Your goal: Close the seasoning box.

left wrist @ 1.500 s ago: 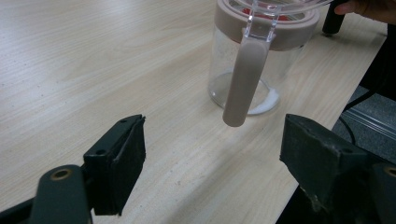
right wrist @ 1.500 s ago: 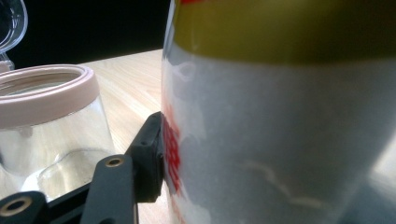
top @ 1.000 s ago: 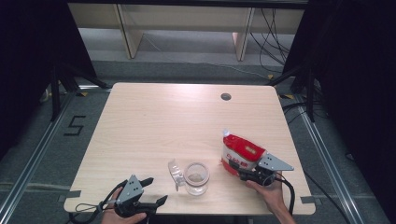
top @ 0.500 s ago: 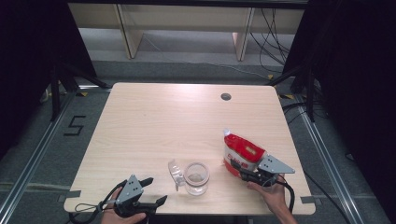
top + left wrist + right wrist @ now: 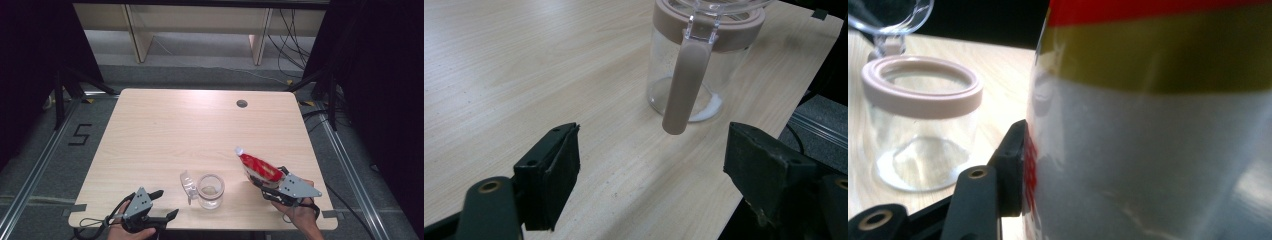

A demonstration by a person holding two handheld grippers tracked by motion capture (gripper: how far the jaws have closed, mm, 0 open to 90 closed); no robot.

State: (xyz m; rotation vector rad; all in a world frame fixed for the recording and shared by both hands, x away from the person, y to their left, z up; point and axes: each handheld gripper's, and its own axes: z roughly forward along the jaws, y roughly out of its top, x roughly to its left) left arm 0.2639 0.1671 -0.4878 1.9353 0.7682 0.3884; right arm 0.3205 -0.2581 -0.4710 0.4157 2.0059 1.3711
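Observation:
A red and white bag (image 5: 257,167) leans up and to the left near the table's front right. My right gripper (image 5: 261,179) is shut on its lower part. Its jaws have just been closing with the bag between them. In the right gripper view a black pad (image 5: 1013,165) presses the bag's (image 5: 1158,150) side. A clear jar (image 5: 210,191) with a pink rim and an open flip lid (image 5: 187,182) stands left of the bag, with a little white powder (image 5: 711,105) at its bottom. My left gripper (image 5: 167,203) rests open at the front edge, pointing at the jar (image 5: 704,65).
The pale wooden table (image 5: 175,130) has a small round hole (image 5: 242,103) at its far right. Wooden shelving stands on the floor beyond the far edge. The table's front edge runs just under both hands.
My right gripper has lifted a little with the bag in it. The left gripper and the jar have stayed where they were.

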